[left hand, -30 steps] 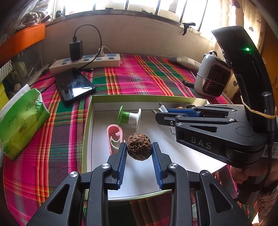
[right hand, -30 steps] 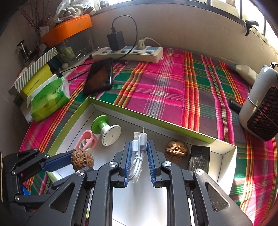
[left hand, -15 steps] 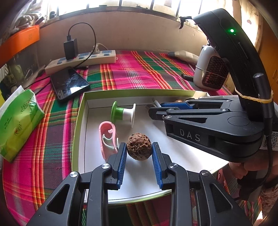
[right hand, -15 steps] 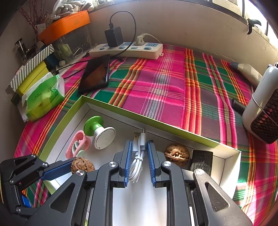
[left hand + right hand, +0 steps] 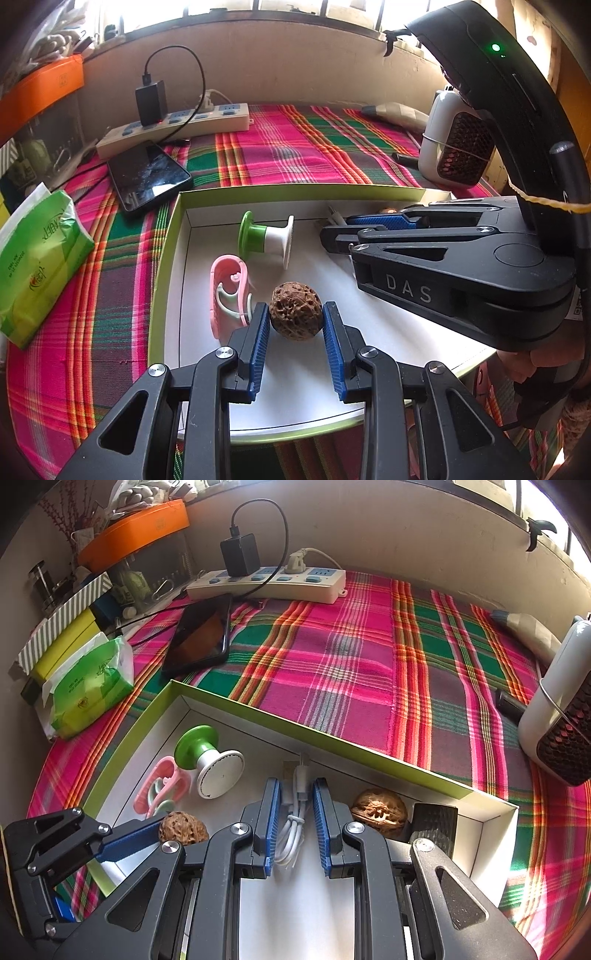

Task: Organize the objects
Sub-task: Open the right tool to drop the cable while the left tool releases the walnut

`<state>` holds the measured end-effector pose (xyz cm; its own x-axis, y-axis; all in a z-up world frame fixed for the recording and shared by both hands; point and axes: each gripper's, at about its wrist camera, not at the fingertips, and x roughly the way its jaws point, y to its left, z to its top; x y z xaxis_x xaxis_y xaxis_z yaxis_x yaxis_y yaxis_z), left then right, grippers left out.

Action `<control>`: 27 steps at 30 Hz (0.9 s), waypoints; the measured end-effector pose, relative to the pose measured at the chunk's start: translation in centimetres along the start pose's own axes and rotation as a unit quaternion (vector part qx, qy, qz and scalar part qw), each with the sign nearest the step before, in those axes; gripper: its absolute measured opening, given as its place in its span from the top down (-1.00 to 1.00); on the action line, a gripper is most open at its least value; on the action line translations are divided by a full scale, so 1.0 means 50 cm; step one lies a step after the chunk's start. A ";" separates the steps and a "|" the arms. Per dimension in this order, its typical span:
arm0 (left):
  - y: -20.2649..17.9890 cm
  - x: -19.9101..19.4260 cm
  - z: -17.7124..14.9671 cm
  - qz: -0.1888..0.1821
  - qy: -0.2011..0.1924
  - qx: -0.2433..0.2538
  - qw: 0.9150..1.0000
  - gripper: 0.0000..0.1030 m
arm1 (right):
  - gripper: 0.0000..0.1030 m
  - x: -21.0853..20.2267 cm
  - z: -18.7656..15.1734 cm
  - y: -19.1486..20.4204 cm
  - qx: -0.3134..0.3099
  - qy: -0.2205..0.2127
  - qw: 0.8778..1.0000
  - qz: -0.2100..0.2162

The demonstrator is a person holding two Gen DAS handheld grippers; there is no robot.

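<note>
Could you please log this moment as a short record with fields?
left gripper: shut on dark brown round walnut
right gripper: fingers either side of coiled white cable; grip unclear
container: white tray with green rim
also in tray: pink plastic clip, green-and-white spool, second lighter walnut
outside tray: black phone, green tissue pack

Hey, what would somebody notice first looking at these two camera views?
Probably the left gripper clamped on a brown walnut over the white tray, with the right gripper closed around a bundled white cable beside it. Next, the bright pink and green plaid cloth under the tray, and the second walnut at the tray's right end.
</note>
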<state>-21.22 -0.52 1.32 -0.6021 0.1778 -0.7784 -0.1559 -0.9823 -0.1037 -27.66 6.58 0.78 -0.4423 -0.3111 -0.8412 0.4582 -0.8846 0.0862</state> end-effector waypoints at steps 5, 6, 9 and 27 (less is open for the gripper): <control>0.000 0.000 0.000 0.000 0.000 -0.001 1.000 0.47 | 0.62 0.001 0.001 -0.004 0.008 0.001 1.000 0.004; 0.000 0.000 0.000 0.000 0.000 0.000 1.000 0.47 | 0.62 0.001 0.000 -0.004 0.008 0.002 1.000 0.004; 0.000 0.000 0.001 0.001 0.001 0.001 1.000 0.46 | 0.62 0.001 -0.001 -0.005 0.009 0.003 1.000 0.003; 0.000 -0.017 -0.010 -0.002 -0.002 -0.002 1.000 0.37 | 0.31 -0.018 -0.010 -0.010 0.025 -0.004 1.000 0.007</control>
<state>-20.31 -0.71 1.69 -0.6045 0.1823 -0.7754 -0.1557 -0.9817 -0.1095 -27.09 7.46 1.23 -0.4415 -0.3264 -0.8358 0.4258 -0.8962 0.1250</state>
